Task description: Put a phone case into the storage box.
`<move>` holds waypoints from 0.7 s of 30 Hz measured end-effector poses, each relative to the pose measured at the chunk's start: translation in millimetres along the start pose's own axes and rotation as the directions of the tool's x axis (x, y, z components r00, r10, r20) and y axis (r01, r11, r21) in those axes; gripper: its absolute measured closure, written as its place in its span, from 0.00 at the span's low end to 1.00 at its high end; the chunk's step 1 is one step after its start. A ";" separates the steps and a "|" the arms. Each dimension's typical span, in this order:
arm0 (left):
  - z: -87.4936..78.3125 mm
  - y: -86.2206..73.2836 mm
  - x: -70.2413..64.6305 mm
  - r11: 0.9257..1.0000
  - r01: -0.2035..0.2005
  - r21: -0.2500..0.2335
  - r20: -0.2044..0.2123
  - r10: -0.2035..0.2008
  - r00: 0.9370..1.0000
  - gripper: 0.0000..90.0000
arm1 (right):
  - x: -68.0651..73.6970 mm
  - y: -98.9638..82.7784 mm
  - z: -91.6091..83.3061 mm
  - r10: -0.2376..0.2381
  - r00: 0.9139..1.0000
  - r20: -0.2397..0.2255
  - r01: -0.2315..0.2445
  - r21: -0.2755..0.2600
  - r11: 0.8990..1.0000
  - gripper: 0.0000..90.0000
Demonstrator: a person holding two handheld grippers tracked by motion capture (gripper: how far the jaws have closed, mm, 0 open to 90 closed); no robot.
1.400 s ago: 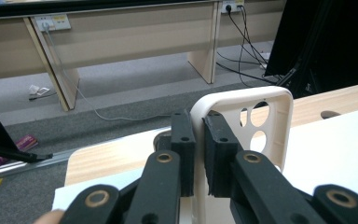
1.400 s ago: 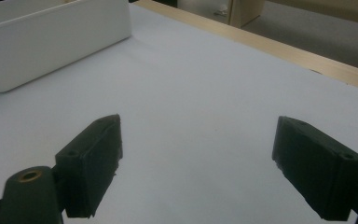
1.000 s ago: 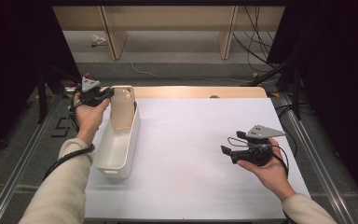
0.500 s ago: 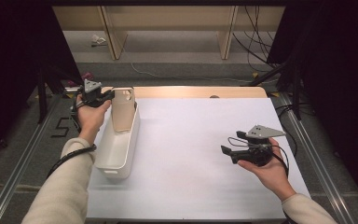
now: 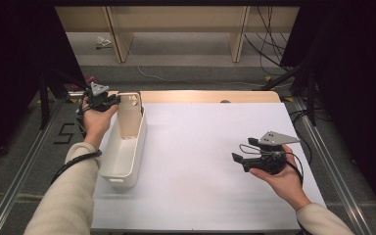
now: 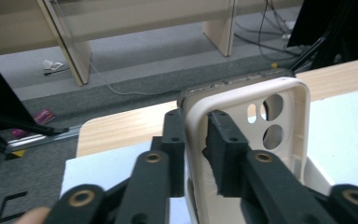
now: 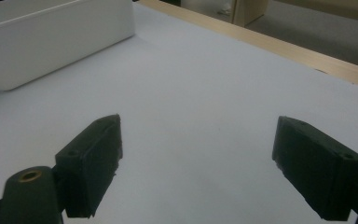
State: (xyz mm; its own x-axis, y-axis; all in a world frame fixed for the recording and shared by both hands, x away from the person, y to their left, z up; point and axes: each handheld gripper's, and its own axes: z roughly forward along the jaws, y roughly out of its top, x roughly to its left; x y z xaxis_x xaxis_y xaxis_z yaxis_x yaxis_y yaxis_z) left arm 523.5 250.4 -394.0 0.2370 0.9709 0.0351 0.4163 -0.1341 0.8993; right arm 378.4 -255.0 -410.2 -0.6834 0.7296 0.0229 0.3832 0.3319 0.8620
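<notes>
A beige phone case [image 5: 129,115] stands on end at the far end of a white bin [image 5: 122,161], camera holes at the top. My left gripper [image 5: 113,101] reaches it from the left. In the left gripper view one jaw is outside and one inside the side wall of the phone case [image 6: 261,140]. The left gripper [image 6: 196,123] has just been opening its jaws; the pads look eased off the wall still between them. My right gripper [image 5: 239,162] rests low over the white table sheet at the right, pointing left. The right gripper [image 7: 198,154] is wide open and holds nothing.
The bin [image 7: 51,46] lies lengthwise along the left edge of the white sheet [image 5: 200,147]. A wooden table edge [image 5: 210,96] runs behind the sheet. Shelf legs and cables are on the floor beyond, and metal rails flank the table.
The left gripper's jaws have spread a little around the case's wall. The case still stands in the bin, and the right hand has not moved.
</notes>
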 end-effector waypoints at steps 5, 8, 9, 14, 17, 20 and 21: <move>1.6 0.8 -2.1 0.999 -0.002 0.034 -0.018 0.003 1.000 0.68 | 0.1 -0.1 0.2 -0.001 1.000 -0.001 0.001 0.001 1.000 0.19; 1.1 1.8 -3.8 0.999 0.016 0.049 -0.023 -0.015 1.000 0.60 | 0.2 0.1 -0.1 -0.001 1.000 0.001 0.001 0.000 1.000 0.19; 0.5 2.0 -4.4 0.998 0.013 0.057 -0.028 -0.011 1.000 0.57 | 0.2 0.1 -0.1 0.000 1.000 0.001 0.000 0.000 1.000 0.19; -4.3 2.5 -6.9 0.996 -0.002 0.088 -0.025 0.004 1.000 0.41 | 0.6 0.1 0.2 -0.001 1.000 0.001 0.001 0.001 1.000 0.19; -10.2 3.7 -7.6 0.995 -0.003 0.101 -0.029 0.006 1.000 0.31 | 0.7 0.2 0.0 -0.001 1.000 0.001 0.001 0.000 1.000 0.19; -22.2 5.2 -9.6 0.995 0.010 0.097 -0.015 -0.009 1.000 0.20 | 0.2 0.2 -0.6 0.002 1.000 0.002 -0.002 0.002 1.000 0.19; -28.1 5.0 -11.2 0.996 0.011 0.088 -0.007 -0.011 1.000 0.17 | 0.0 0.0 -0.8 0.003 1.000 0.002 -0.003 0.001 1.000 0.19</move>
State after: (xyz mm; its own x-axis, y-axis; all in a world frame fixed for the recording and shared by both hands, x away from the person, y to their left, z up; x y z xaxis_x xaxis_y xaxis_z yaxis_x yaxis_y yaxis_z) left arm 498.2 244.5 -377.6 0.2264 0.9736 0.0283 0.4943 -0.1399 0.8580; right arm 378.0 -255.5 -409.8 -0.6810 0.7319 0.0240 0.3860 0.3308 0.8612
